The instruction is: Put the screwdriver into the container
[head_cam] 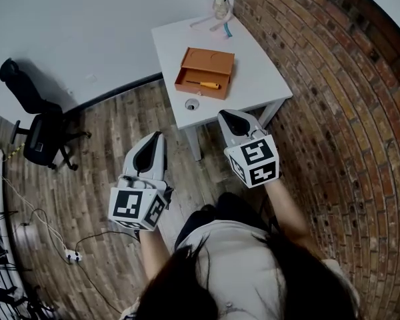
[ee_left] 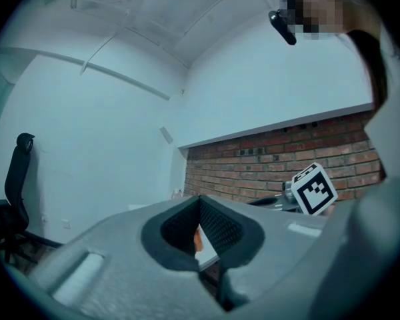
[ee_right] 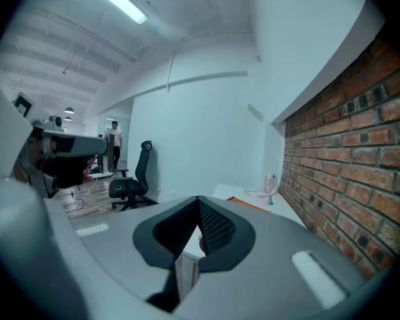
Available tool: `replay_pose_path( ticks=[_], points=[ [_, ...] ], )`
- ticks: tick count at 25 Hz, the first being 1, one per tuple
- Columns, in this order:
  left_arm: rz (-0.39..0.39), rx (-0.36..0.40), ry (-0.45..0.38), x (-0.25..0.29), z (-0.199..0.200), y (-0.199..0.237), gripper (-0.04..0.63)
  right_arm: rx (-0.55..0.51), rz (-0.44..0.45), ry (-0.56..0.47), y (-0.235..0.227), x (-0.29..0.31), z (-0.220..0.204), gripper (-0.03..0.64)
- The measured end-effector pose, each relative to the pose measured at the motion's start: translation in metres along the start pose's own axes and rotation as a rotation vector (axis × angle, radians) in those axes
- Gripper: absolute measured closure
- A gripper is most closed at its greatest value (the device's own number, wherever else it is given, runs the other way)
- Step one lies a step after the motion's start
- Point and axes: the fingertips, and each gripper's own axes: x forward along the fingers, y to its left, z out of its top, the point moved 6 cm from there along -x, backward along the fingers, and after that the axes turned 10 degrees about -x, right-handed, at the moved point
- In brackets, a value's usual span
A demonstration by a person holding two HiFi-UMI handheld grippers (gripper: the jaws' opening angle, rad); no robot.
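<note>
An orange open container [head_cam: 205, 72] stands on the white table [head_cam: 253, 79] in the head view. The screwdriver [head_cam: 207, 84], with its yellow handle, lies inside it near the front wall. My left gripper [head_cam: 156, 136] hangs off the table's front left corner, over the wooden floor, jaws shut and empty. Off the table's front edge is my right gripper [head_cam: 225, 115], also shut and empty. In the left gripper view the left gripper [ee_left: 200, 199] shows closed jaws, with a sliver of orange behind them. The right gripper [ee_right: 199, 199] points along the table toward the container [ee_right: 252, 204].
A small round object [head_cam: 192, 104] sits near the table's front edge, and a clear glass item [head_cam: 221, 7] at its far corner. A brick wall [head_cam: 333, 99] runs along the right. A black office chair [head_cam: 37, 125] and floor cables [head_cam: 73, 255] lie to the left.
</note>
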Motion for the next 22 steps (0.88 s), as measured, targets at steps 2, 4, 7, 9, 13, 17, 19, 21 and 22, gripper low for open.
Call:
replay_pose_path(
  ticks=[2, 4, 7, 9, 13, 17, 19, 21, 22],
  points=[
    [0.001, 0.0, -0.003, -0.001, 0.002, -0.002, 0.594, -0.003, -0.008, -0.017, 0.002, -0.006, 0.002, 0.611],
    [0.002, 0.0, -0.008, -0.001, 0.003, -0.005, 0.594, -0.005, -0.015, -0.032, 0.002, -0.012, 0.004, 0.612],
    [0.007, 0.003, -0.014, 0.0, 0.004, -0.013, 0.594, 0.009, -0.025, -0.057, 0.0, -0.023, 0.005, 0.611],
    [0.012, 0.001, -0.012, 0.0, 0.002, -0.02, 0.594, 0.026, -0.026, -0.068, -0.003, -0.03, 0.005, 0.612],
    [0.022, -0.005, -0.007, -0.003, 0.0, -0.035, 0.594, 0.021, -0.02, -0.077, -0.005, -0.044, 0.007, 0.612],
    [0.03, -0.011, -0.004, -0.006, -0.003, -0.048, 0.594, 0.009, -0.019, -0.102, -0.003, -0.061, 0.009, 0.612],
    [0.034, -0.014, -0.001, -0.008, -0.005, -0.054, 0.594, -0.002, -0.014, -0.11, -0.003, -0.069, 0.01, 0.612],
    [0.036, -0.015, 0.0, -0.008, -0.006, -0.059, 0.594, -0.006, -0.011, -0.114, -0.003, -0.075, 0.01, 0.612],
    [0.036, -0.016, 0.0, -0.008, -0.006, -0.062, 0.594, -0.004, -0.008, -0.116, -0.003, -0.078, 0.009, 0.612]
  ],
)
